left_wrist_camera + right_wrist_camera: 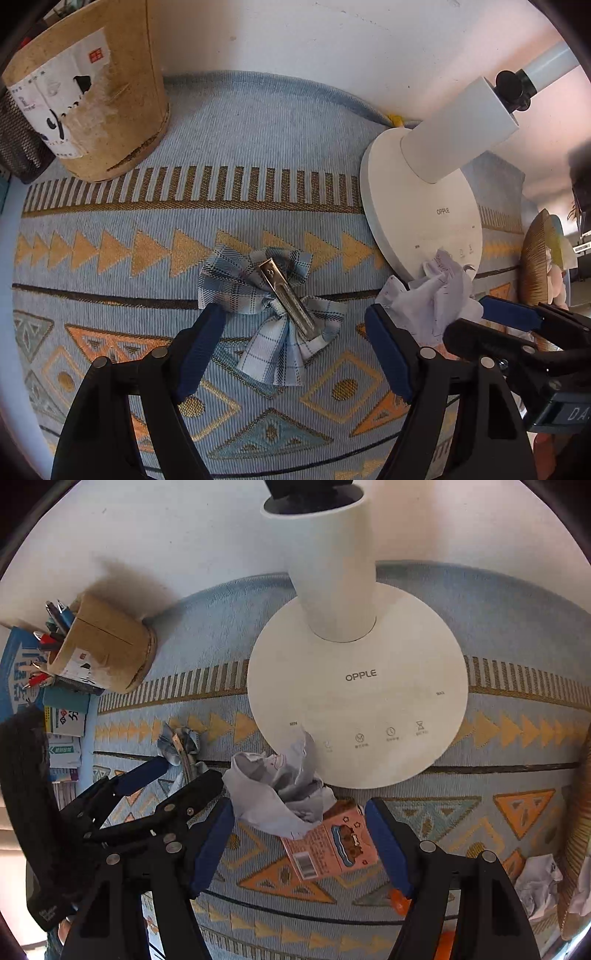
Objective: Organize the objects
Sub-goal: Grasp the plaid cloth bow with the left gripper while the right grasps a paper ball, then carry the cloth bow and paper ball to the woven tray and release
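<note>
Both pairs of tongs wide open over the patterned cloth, one above the bow clip, the other above the crumpled paper.

Nearest my left lens, the left gripper (pixel 293 336) stands spread with nothing between its blue pads, the plaid bow hair clip (pixel 275 295) lying flat on the tablecloth (pixel 110 295) right in the gap, metal clasp up. My right gripper (pixel 299 834) is equally wide and empty, straddling the crumpled paper (pixel 277 794) that rests against the lamp base (pixel 358 686) and partly on the pink carton (pixel 332 845). I judge I'm at the approach stage for two picks. Next I'd lower each pair until the pads flank its target, then squeeze; the flat clip needs a low grip. The cardboard pen holder (pixel 107 653) looks a likely destination, though I can't be sure.
</note>
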